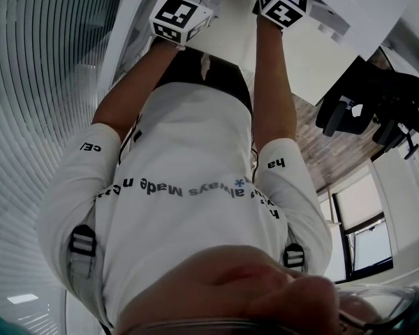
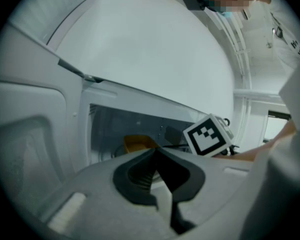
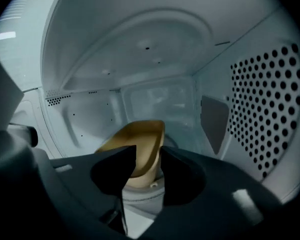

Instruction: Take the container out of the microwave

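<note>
Two grippers work the microwave [image 3: 90, 59], where the tan container [image 3: 140, 134] sits inside, dead ahead of our right gripper [image 3: 149, 156], by far the nearer one. Its long axis seems to run away from us. The right jaws stand spread wide astride the container's side wall, not yet pinching; our left gripper [image 2: 157, 151] waits outside, jaws pressed together, empty.

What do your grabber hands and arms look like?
The left gripper and right gripper each have a grey body, dark pointed jaws and a white cube with black square markers. The person wears a white short-sleeved T-shirt with dark lettering.
</note>
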Motion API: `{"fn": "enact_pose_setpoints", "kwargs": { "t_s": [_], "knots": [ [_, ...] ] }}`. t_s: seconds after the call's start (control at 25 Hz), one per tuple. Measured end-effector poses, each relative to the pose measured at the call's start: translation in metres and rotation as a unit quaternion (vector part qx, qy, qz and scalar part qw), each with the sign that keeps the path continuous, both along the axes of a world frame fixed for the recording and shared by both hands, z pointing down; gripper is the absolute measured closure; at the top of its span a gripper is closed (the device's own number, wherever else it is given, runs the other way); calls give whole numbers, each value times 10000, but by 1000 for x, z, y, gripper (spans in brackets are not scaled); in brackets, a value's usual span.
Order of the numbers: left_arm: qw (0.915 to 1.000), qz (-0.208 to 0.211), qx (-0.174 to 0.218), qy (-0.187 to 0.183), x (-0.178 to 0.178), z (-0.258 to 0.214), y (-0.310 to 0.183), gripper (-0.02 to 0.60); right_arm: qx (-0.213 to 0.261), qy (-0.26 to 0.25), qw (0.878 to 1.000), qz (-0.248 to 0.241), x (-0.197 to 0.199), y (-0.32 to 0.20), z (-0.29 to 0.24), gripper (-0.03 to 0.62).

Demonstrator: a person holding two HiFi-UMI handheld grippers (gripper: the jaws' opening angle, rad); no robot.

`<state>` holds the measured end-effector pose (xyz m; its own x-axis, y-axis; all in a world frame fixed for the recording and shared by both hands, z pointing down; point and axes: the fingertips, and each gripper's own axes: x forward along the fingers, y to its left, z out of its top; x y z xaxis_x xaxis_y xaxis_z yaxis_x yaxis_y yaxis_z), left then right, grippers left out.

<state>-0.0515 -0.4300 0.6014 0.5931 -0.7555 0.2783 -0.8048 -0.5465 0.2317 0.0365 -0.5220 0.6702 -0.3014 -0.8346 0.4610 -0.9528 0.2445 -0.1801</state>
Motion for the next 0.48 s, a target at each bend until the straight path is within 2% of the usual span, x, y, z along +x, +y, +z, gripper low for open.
{"fn": "enact_pose_setpoints", "kwargs": {
  "t_s": [0.16,0.32,0.48],
  "knots": [
    [10000,-24,-13,1,-4,1,1,578,-115,-149,9998,85,-2,0,6,468],
    [10000,-57,-23,11,-5,8,1,578,-146,-168,9995,203,0,-2,11,532],
    [10000,-62,-25,18,-6,9,1,578,-191,-240,9988,388,3,-3,12,546]
  ]
}}
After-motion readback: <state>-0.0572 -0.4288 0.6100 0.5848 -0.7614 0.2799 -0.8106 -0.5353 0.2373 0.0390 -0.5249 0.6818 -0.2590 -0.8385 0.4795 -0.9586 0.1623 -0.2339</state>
